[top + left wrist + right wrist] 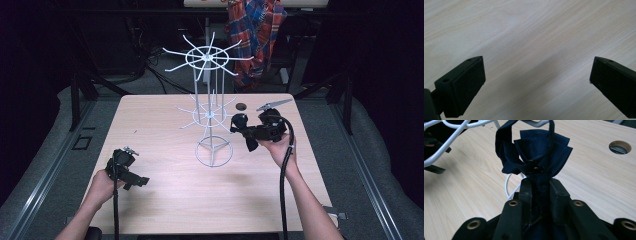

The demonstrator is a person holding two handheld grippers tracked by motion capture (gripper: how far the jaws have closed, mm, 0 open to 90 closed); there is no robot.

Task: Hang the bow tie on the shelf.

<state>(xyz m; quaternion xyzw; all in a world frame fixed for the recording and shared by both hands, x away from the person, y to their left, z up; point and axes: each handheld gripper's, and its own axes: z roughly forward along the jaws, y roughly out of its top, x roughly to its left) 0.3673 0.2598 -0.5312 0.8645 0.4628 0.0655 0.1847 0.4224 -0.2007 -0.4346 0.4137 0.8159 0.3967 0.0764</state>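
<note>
A white wire rack (209, 114) with two spoked wheels stands upright on the far middle of the wooden table (165, 200). Just right of its lower wheel, my right gripper (243, 129) is shut on a dark navy cloth bow (251, 143). In the right gripper view the jaws (541, 185) pinch the bow's (541, 152) folded cloth. A thin black loop rises from the bow to a white wire arm (536, 123) at the top edge. My left gripper (140, 181) rests low at the table's near left, open, with bare wood between its pads (464, 85).
A round cable hole (241, 106) lies in the table behind the right gripper. The rack's base ring (214, 152) sits left of the right hand. A plaid shirt (255, 30) hangs behind the table. Dark floor and metal rails surround it.
</note>
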